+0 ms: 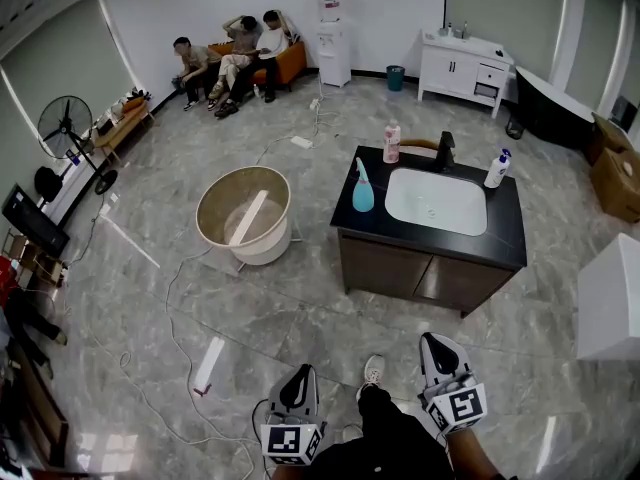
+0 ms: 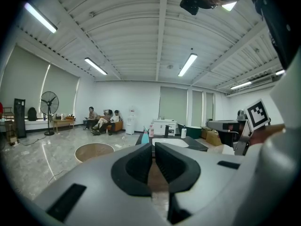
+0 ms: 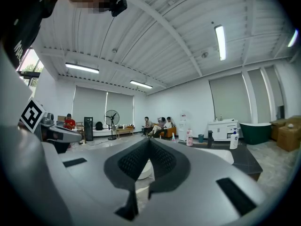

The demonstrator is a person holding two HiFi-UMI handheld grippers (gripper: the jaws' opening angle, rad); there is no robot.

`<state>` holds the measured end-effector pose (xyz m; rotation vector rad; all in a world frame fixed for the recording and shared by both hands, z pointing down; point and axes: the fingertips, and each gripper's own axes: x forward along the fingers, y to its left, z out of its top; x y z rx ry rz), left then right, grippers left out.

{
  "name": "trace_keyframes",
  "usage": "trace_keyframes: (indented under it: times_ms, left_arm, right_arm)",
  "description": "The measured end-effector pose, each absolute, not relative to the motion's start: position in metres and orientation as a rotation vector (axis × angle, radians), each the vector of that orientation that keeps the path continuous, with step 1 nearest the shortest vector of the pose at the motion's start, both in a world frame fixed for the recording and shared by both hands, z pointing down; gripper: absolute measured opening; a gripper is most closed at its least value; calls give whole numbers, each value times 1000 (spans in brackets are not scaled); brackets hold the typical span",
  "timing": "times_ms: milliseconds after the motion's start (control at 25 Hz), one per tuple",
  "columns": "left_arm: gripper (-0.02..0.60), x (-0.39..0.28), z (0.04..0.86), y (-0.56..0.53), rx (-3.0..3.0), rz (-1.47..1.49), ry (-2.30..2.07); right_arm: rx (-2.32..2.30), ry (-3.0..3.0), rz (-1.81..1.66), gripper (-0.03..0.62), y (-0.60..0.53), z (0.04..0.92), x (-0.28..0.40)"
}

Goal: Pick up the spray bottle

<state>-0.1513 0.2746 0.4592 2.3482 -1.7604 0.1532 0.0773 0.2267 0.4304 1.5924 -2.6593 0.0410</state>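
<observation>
So, stage: only the approach; no part of the pick-up is done yet.
Spray bottle (image 1: 362,188): teal, upright on the black counter (image 1: 345,218), at the 9 o'clock side of the sink (image 1: 436,201). From me it is at about 12 o'clock, well apart from both claws.
Left claw (image 2: 153,149): pads drawn to a thin slit, nothing inside. It is low in front of me, at 7 o'clock in the head view.
Right claw (image 3: 149,144): tips closed together, empty. It is at 5 o'clock in the head view.
Other bottles: pink bottle (image 1: 392,142) at the counter's 12 o'clock edge, white bottle (image 1: 497,169) at 2 o'clock of the sink. I judge that neither is my target.
Tub (image 1: 245,213): round, at 9 o'clock of the counter, not in my way.
Left to do: go to the counter, open one claw, put it around the bottle's body, close, lift.
Risk: the bottle looks slim and may tip if I push it.
</observation>
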Motion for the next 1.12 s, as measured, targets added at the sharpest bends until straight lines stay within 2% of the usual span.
trace_keyframes:
  times_ms: [600, 1120]
  left_arm:
    - [29, -150, 430, 62, 2339, 129, -1867]
    - [29, -128, 445, -13, 2276, 169, -1876]
  right_arm:
    - [1522, -2730, 8, -6, -1, 416, 79]
    - [1468, -2758, 7, -6, -90, 416, 85]
